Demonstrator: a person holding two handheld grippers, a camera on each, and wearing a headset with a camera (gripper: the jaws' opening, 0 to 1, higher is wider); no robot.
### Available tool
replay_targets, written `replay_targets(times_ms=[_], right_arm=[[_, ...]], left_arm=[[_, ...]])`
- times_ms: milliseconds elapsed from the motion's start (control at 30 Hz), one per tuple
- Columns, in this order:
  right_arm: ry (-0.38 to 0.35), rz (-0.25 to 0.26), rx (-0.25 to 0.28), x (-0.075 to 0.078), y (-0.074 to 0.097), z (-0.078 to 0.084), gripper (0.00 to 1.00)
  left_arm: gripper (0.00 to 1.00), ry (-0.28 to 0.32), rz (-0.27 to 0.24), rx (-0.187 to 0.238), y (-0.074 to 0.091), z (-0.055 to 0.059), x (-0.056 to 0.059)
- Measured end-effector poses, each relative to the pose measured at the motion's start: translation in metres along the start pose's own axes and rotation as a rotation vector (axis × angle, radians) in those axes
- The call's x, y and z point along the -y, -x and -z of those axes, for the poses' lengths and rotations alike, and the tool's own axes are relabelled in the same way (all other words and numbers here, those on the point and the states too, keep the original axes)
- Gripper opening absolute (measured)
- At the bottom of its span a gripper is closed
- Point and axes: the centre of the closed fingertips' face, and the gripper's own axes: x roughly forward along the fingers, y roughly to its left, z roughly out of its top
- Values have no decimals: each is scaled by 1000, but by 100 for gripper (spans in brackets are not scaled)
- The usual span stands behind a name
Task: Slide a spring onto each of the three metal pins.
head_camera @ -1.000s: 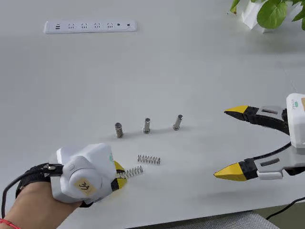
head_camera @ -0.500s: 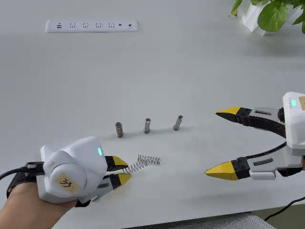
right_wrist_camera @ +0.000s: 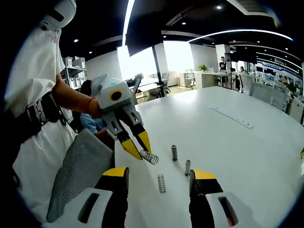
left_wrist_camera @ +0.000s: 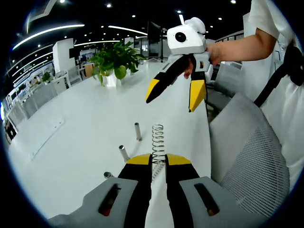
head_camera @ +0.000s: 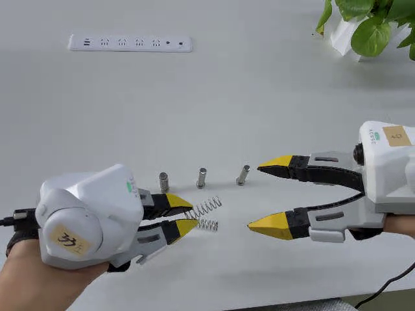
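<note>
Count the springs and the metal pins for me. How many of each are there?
Springs: 3, the fitted spring on the left pin, the held spring in the left claw, and the loose spring.
Metal pins: 3, the left pin, the middle pin and the right pin.
Total: 6

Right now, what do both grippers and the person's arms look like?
Left gripper and right gripper: white housings, black jaws, yellow tips, each with a tan handwritten sticker. A black strap wraps the left wrist; a black cable trails by the right gripper. The person wears a white short sleeve.
</note>
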Motion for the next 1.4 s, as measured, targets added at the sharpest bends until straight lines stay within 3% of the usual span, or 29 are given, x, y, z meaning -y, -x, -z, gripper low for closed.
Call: replay_targets(times_ms=[233,733,1100,1400], right_arm=[[-45,-36,59,-5,-7,-18,31],[-92,-99,65,-17,-12,-23,11],[-104,-112,66,-20,-11,-25,8],[-74,-118,47,-22,-11,-26,7]], left_arm=[[7,3,9,54,2,-15,2],[7,11,27,116,4,-30,6],[7,7,37,121,4,-30,9],[7,13,50,119,3,-29,11]])
